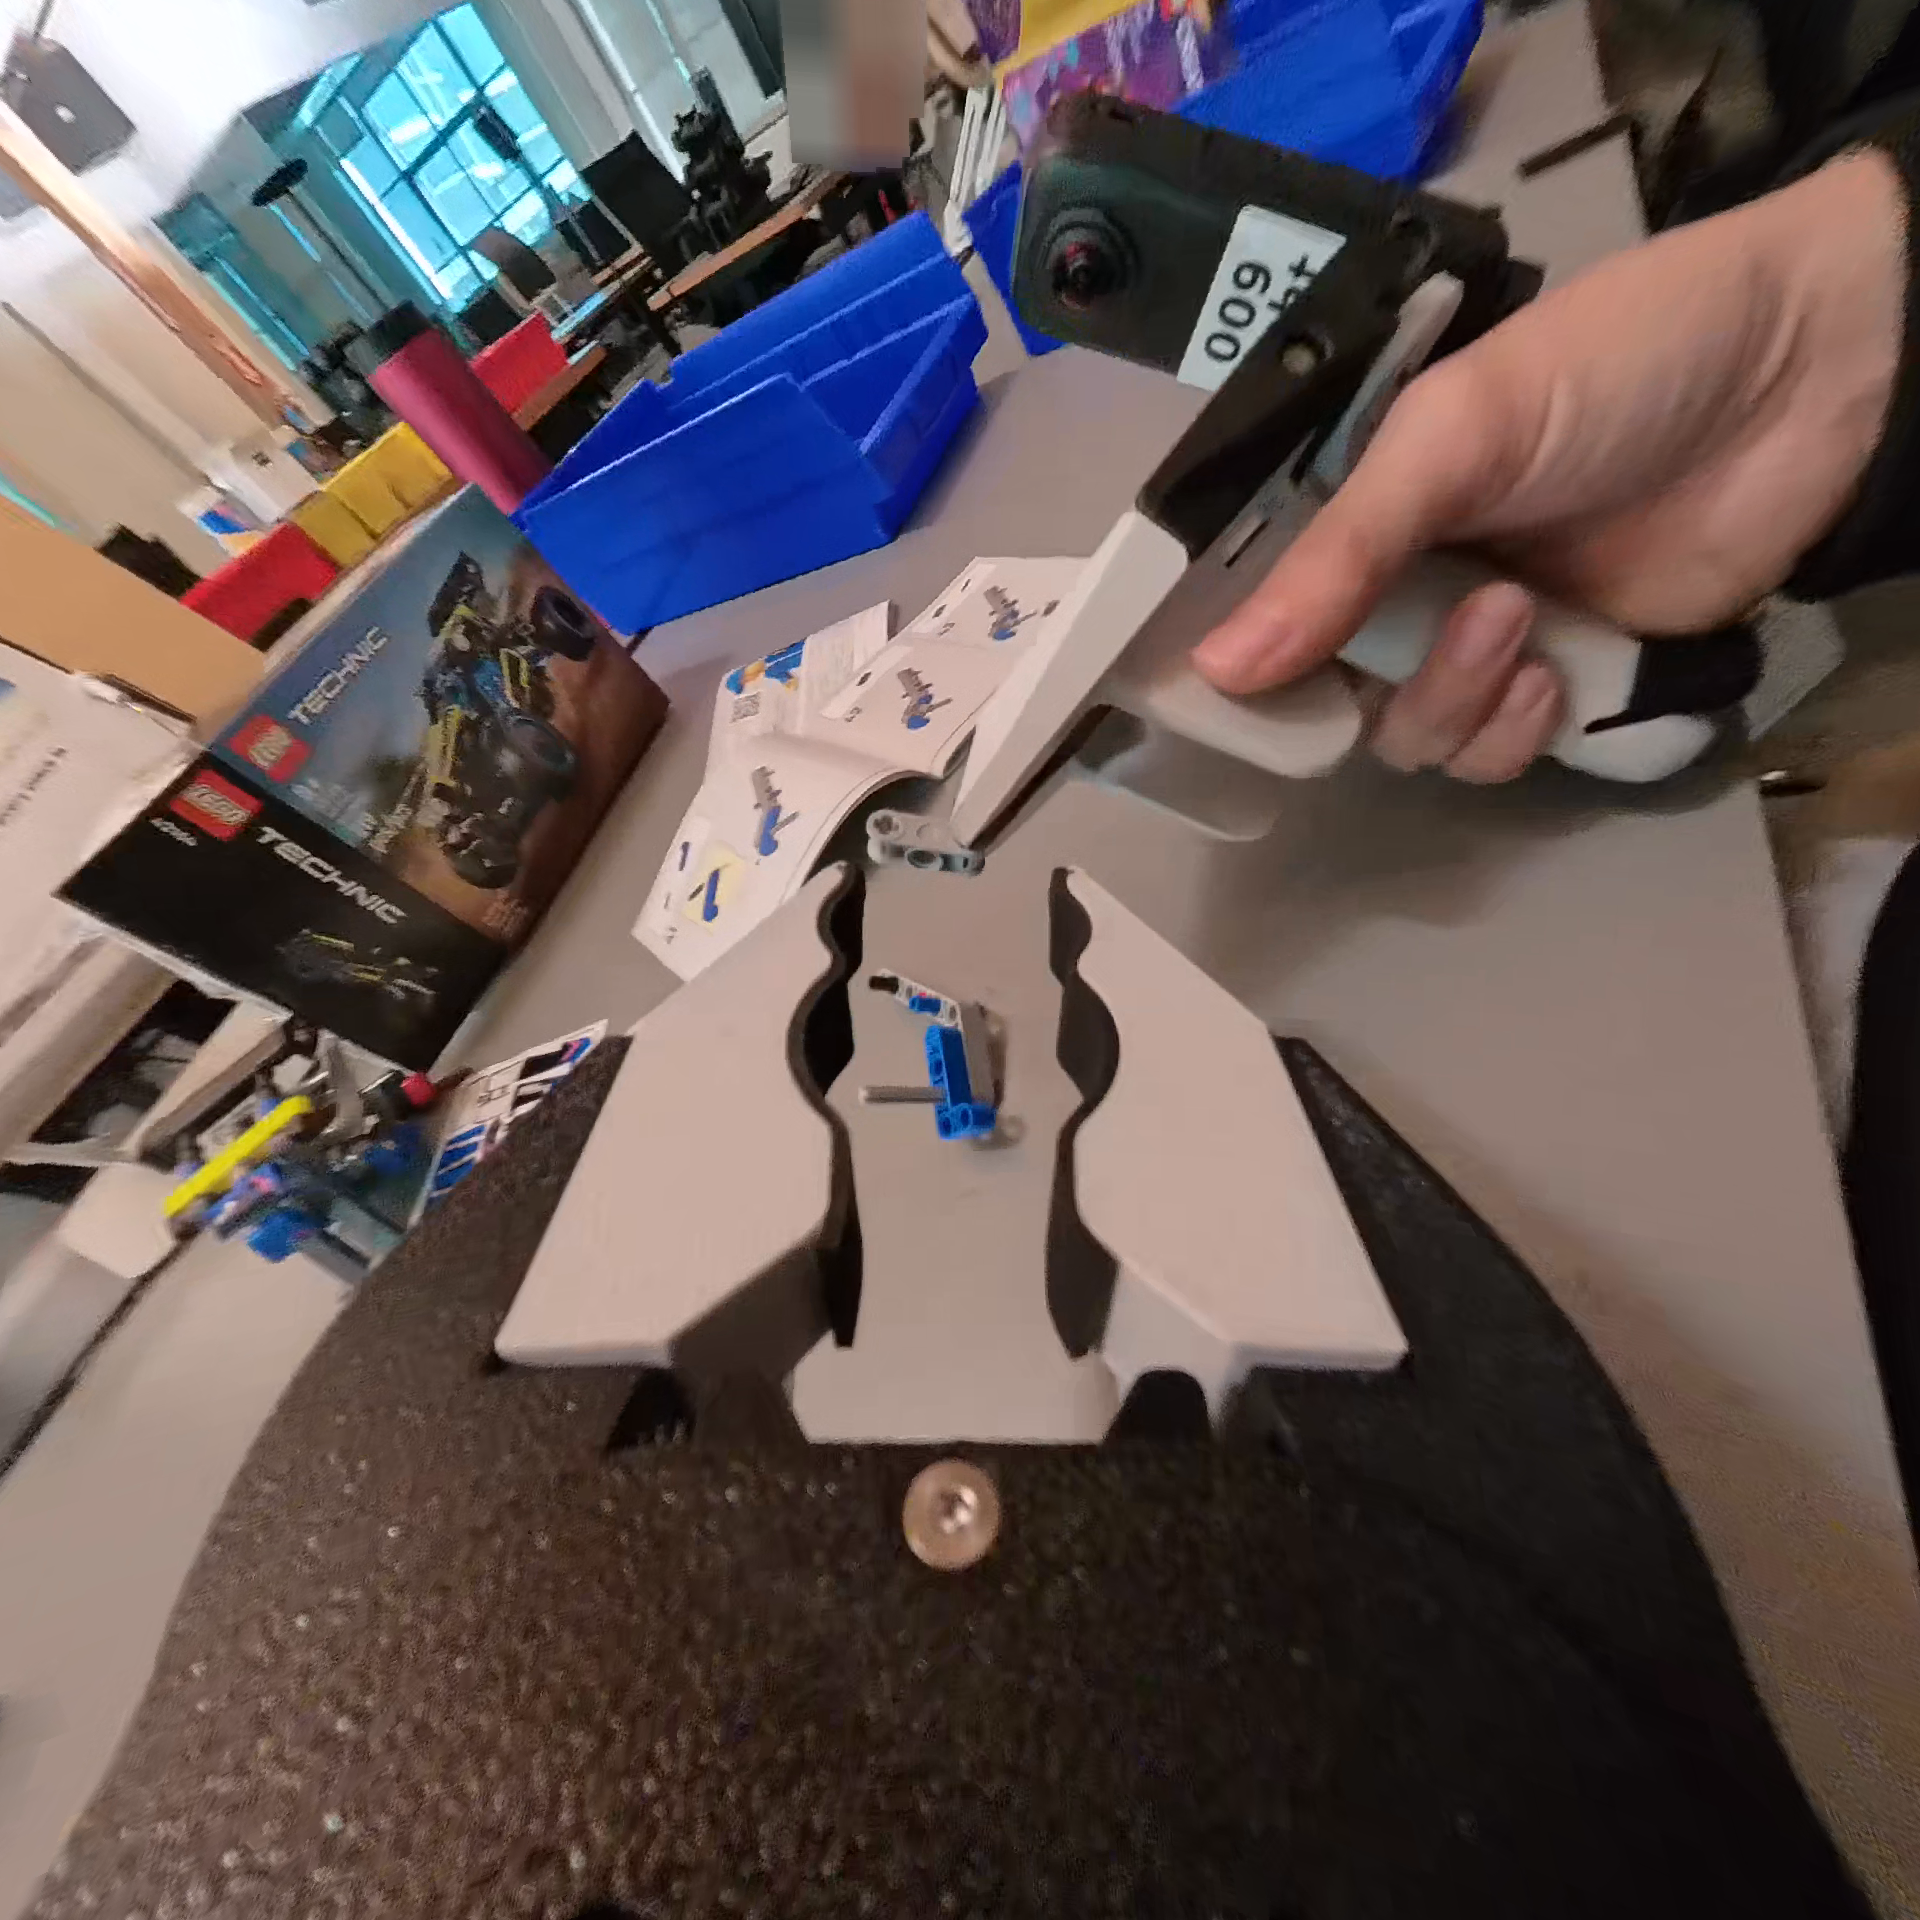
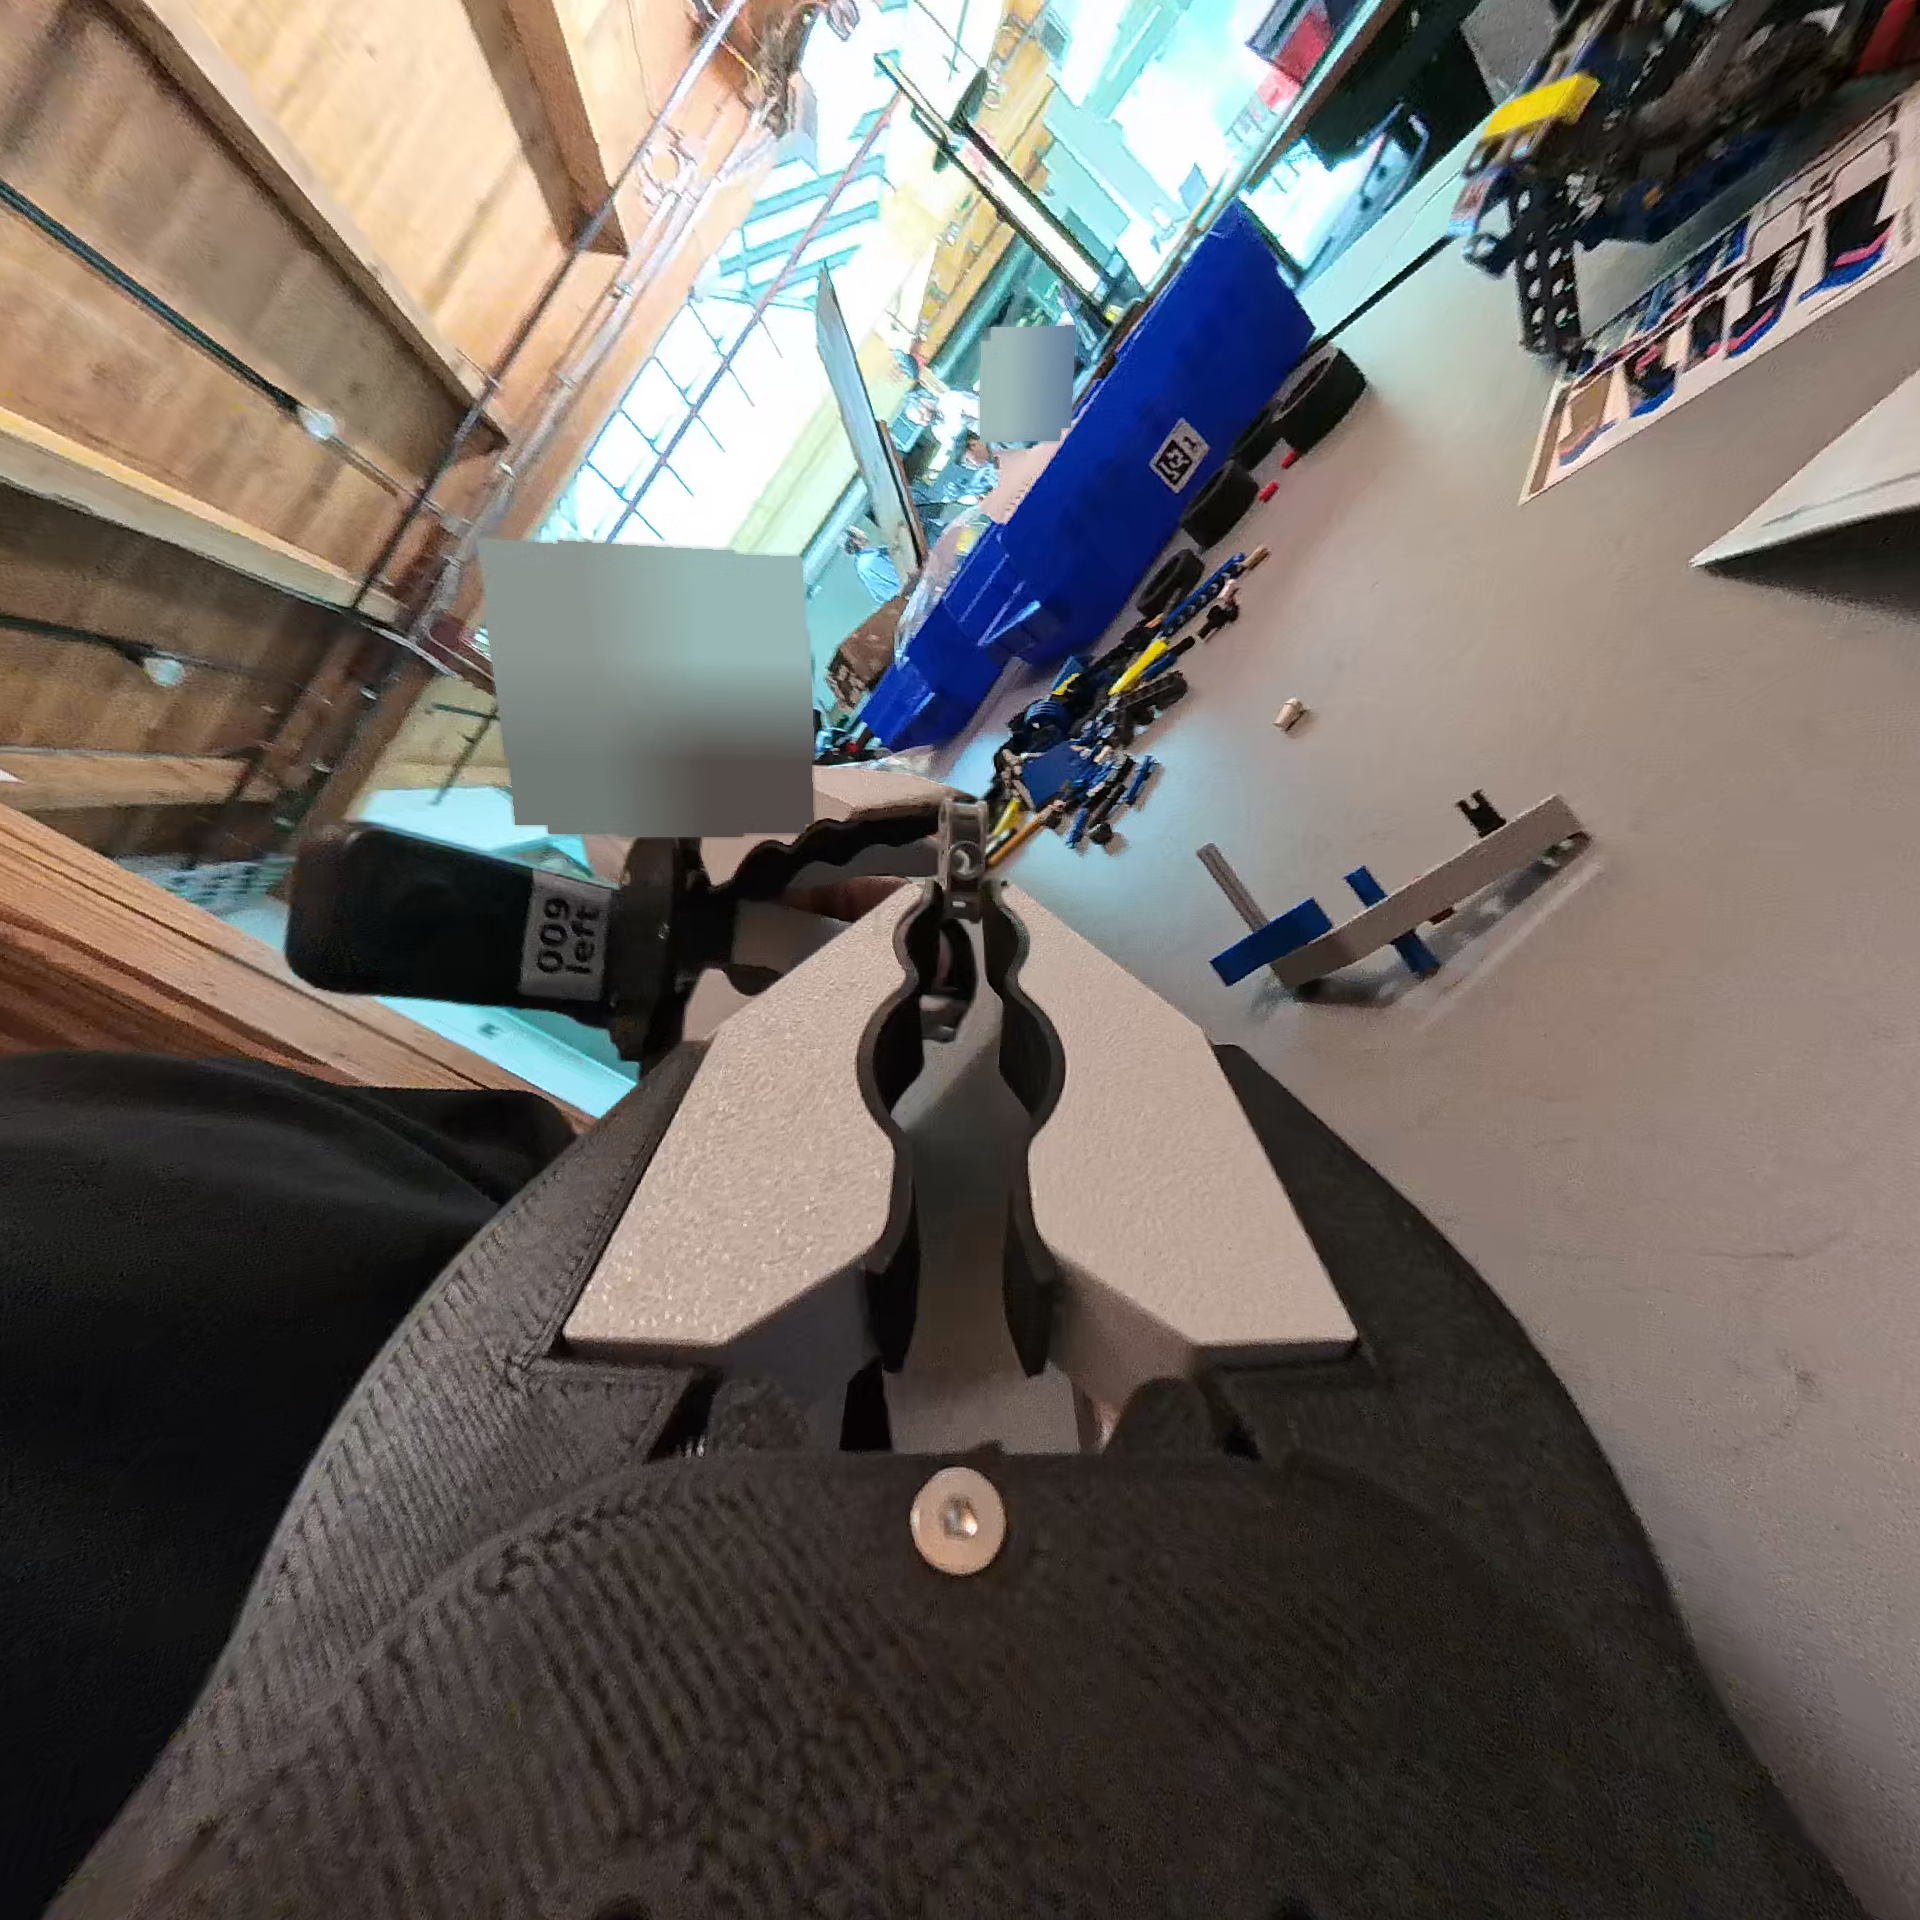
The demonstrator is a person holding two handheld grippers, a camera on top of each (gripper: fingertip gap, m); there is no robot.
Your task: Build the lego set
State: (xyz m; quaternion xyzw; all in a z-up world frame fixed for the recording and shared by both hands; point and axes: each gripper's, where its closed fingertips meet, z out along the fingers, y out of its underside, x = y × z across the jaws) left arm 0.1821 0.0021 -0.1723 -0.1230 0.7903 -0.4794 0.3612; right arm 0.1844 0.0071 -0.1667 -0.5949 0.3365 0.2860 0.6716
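Observation:
My left gripper (image 1: 956,883) is open and empty, low over the grey table (image 1: 1455,1039). A small blue and grey lego assembly (image 1: 961,1060) lies on the table between its fingers (image 1: 717,1122). My right gripper (image 1: 964,831), held by a hand, is shut on a small grey lego piece (image 1: 914,844) just beyond the left fingertips. In the right wrist view the right gripper (image 2: 961,896) pinches that grey piece (image 2: 961,836) at its tips. The blue and grey assembly (image 2: 1382,914) lies on the table to the right. The left gripper's body (image 2: 447,920) shows at left.
An open instruction booklet (image 1: 831,727) and the lego box (image 1: 395,748) lie ahead, with blue bins (image 1: 779,447) behind. A partly built vehicle (image 1: 281,1153) and a sticker sheet (image 1: 520,1091) are at left. Loose lego parts (image 2: 1101,717) and black wheels (image 2: 1320,395) lie by a blue bin (image 2: 1091,520). Left and right tips are no more than a few centimetres apart.

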